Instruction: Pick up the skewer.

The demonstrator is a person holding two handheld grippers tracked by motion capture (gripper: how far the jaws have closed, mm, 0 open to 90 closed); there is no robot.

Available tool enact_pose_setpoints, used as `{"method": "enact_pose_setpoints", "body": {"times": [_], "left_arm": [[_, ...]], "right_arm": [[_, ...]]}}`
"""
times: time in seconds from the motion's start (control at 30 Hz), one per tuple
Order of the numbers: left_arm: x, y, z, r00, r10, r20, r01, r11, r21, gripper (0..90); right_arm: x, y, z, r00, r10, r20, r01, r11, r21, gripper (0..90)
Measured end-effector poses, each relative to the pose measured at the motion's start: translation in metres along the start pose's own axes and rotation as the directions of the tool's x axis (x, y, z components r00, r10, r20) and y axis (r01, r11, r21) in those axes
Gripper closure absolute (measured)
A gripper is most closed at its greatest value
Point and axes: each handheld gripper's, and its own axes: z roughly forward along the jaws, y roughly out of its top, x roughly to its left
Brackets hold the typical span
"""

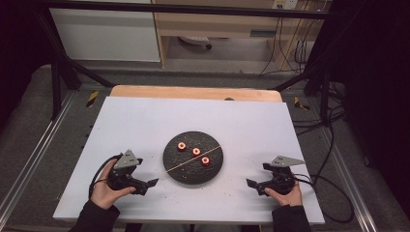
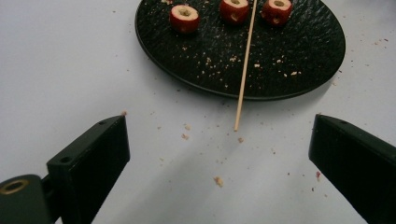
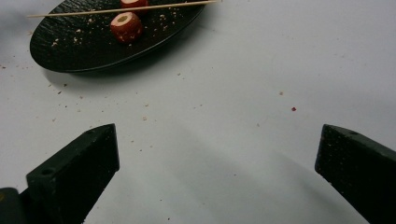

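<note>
We hold a pair of tongs in each hand. From high up we see the left tongs (image 1: 147,185) and the right tongs (image 1: 255,185) low over the white table (image 1: 145,121), well apart from each other. Both are wide open and hold nothing.

Between the two tongs, a little farther away from us, sits a round black plate (image 1: 186,171). On it are three little red fruit pieces (image 1: 196,152) with holes in the middle. A thin wooden stick (image 1: 193,158) lies across the plate, with one end poking out over the rim toward the left tongs.

The left gripper view shows more. Here the stick's (image 2: 244,70) near end rests on the table, straight ahead of the open jaws. We see crumbs (image 2: 217,181) on the table and on the plate (image 2: 308,51), which the high view shows only as tiny specks. All three fruit pieces (image 2: 184,17) sit in a row at the far side of the plate.

In the right gripper view the plate (image 3: 84,46) is ahead and off to the left of the jaws. One fruit piece (image 3: 126,26) is clear, and another peeks out behind the stick (image 3: 121,9).

Only the high view shows the room: a wooden edge (image 1: 193,92) behind the white top, a grey floor (image 1: 29,121), black frame bars (image 1: 60,58), cables (image 1: 333,140), and a wooden cabinet (image 1: 217,24) at the back.
</note>
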Motion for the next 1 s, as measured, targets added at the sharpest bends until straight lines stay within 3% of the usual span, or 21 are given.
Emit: {"method": "enact_pose_setpoints", "body": {"times": [0.4,1.0], "left_arm": [[-0.007,0.022,0.008,0.9997,0.026,0.002,-0.026,0.9994,0.024,5.0],[-0.025,0.056,0.041,0.9967,0.078,0.019,-0.080,0.9907,0.110,6.0]], "right_arm": [[0.000,0.000,0.000,0.9999,-0.011,0.002,0.011,1.000,0.005,0.6],[0.001,0.001,0.001,0.9999,-0.010,0.003,0.010,1.000,0.016,0.6]]}}
